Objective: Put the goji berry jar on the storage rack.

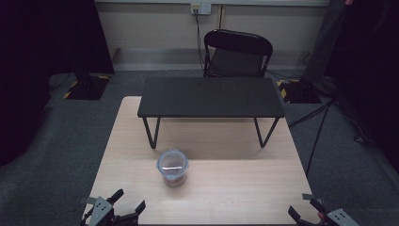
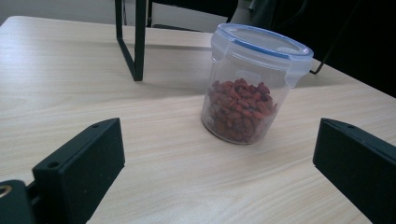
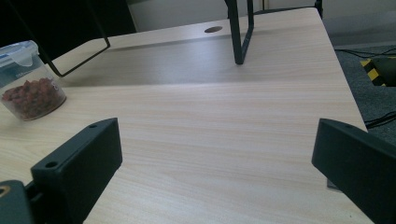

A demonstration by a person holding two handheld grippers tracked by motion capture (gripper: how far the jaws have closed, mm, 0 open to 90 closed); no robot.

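Note:
A clear plastic jar [image 1: 172, 168] with a blue-rimmed lid stands upright near the middle of the wooden table [image 1: 235, 188], partly filled with small red-brown pieces. In the left gripper view the jar [image 2: 247, 88] stands ahead between the wide-apart jaws, some way off. My left gripper [image 1: 127, 203] rests open at the table's front left edge. At the front right edge my right gripper [image 1: 305, 211] is open too, with bare tabletop between its jaws. The right gripper view has the jar [image 3: 28, 81] far to its left.
A low black shelf [image 1: 211, 96] on thin metal legs stands across the back half of the table. Behind it is a black folding chair [image 1: 237, 54]. Cables run over the grey floor at the right. The table's right edge [image 3: 343, 79] is close to my right gripper.

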